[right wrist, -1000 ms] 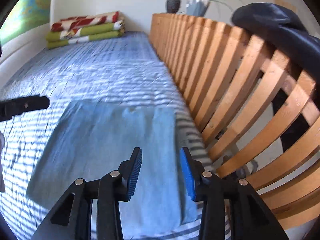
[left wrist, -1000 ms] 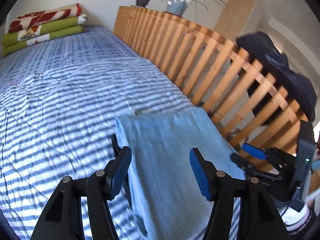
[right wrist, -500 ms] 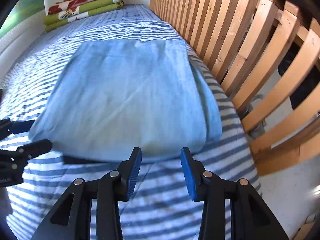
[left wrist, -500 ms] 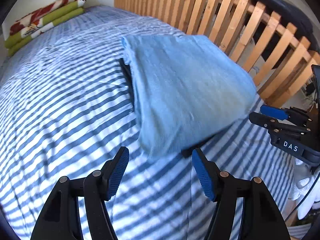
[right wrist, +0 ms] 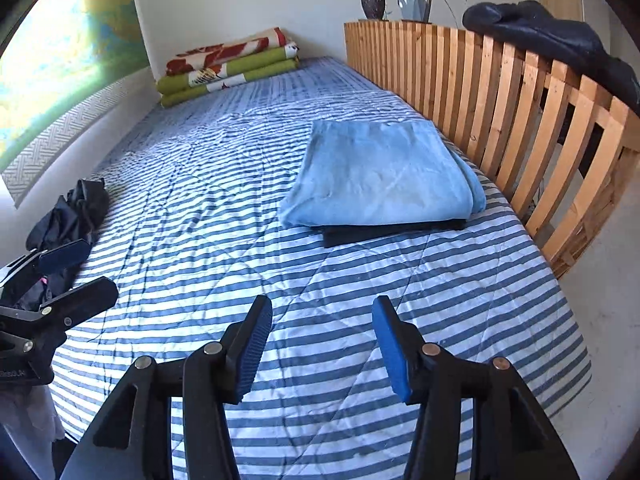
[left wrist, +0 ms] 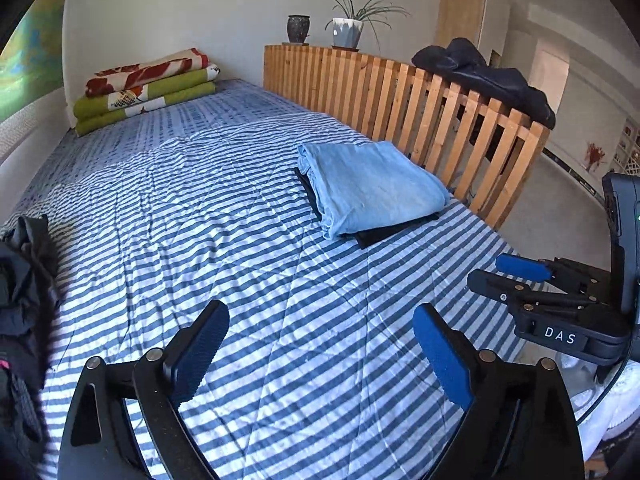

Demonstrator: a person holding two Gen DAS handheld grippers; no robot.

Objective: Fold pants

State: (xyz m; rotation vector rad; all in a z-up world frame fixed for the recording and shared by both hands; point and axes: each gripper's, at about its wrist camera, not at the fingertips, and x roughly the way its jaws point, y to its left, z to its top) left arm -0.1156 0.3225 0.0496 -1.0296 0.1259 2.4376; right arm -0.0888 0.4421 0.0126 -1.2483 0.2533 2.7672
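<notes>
While the folded pants lie atop a dark garment by the slatted rail, both grippers hover well apart from them. Left gripper and right gripper are opening, nothing between their jaws.

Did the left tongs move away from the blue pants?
Yes. The left tongs pulled back toward the foot of the bed; the folded blue pants, beside the wooden rail, now lie far ahead instead of right between them.
</notes>
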